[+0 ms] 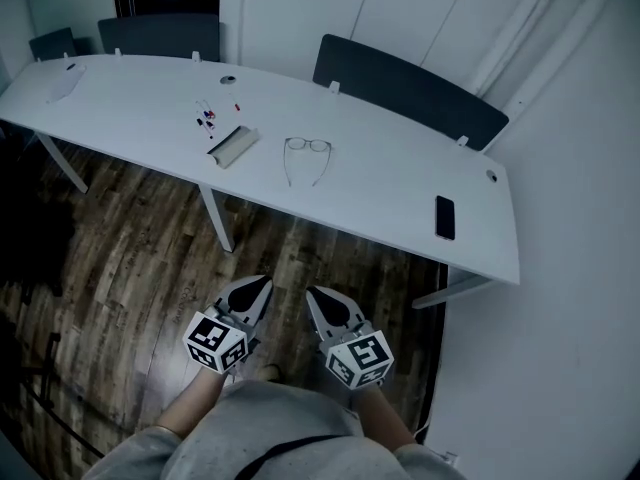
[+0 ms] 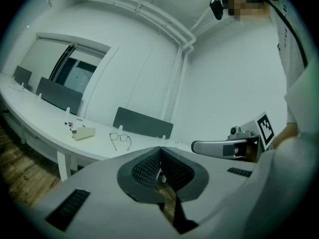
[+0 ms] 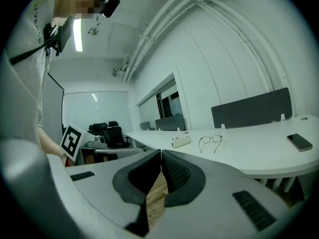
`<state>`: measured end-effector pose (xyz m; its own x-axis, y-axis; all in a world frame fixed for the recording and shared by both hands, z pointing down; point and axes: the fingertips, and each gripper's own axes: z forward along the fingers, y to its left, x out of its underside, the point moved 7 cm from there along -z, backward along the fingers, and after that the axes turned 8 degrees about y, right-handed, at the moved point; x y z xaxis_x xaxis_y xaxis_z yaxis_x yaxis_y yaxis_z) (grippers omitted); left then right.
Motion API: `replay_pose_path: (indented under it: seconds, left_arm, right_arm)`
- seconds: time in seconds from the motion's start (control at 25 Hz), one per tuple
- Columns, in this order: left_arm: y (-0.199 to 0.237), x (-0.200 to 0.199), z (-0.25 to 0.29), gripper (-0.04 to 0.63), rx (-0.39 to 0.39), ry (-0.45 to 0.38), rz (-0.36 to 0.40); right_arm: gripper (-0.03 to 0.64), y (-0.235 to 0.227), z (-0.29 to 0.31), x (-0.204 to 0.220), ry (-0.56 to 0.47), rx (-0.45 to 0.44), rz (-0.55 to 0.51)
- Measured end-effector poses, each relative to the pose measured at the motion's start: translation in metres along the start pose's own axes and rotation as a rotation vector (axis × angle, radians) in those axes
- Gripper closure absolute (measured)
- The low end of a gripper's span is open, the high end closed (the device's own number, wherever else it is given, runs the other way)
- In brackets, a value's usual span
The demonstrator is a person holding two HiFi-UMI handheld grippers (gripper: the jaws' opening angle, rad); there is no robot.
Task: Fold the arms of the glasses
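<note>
Both tools sit low over the wood floor in the head view, left gripper [image 1: 258, 286] and right gripper [image 1: 316, 296], well short of the thin wire-rimmed glasses [image 1: 307, 153] lying arms-open on the long white table [image 1: 400, 183]. I judge this is the approach; next, reach one arm.

Left gripper view: jaws together, empty.

Right gripper view: likewise together; the hinges are too small to make out.

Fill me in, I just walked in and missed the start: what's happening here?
A person stands short of the long white table, holding the left gripper and the right gripper out over the wooden floor. Both have their jaws shut with nothing between them. The glasses lie on the table with their arms spread open, untouched, so the folding has not begun. A phone lies near the table's right end.
</note>
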<state>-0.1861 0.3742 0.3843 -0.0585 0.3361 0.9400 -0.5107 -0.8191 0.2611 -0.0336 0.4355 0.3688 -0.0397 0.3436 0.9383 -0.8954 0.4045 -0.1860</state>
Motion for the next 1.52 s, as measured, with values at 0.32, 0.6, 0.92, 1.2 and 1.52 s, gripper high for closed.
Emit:
replay_pose_path:
  seconds: [0.32, 0.6, 0.92, 1.2, 1.52]
  left_arm:
    - [0.035, -0.013, 0.020, 0.580, -0.018, -0.016, 0.018]
    - [0.062, -0.019, 0.042, 0.580, -0.049, -0.023, 0.012]
    - [0.120, -0.041, 0.096, 0.580, -0.078, -0.011, -0.007]
    - [0.160, -0.058, 0.160, 0.580, -0.068, 0.023, -0.003]
    - [0.206, -0.068, 0.215, 0.580, -0.098, 0.053, -0.007]
  right_arm:
    - [0.598, -0.024, 0.029, -0.010, 0.001, 0.026, -0.009]
    - [0.597, -0.053, 0.062, -0.014, 0.032, 0.000, -0.073]
    - [0.597, -0.107, 0.123, -0.033, 0.060, -0.048, -0.087]
    - [0.597, -0.167, 0.168, -0.051, 0.087, -0.057, -0.095]
    - [0.597, -0.226, 0.214, -0.058, 0.131, -0.064, -0.080]
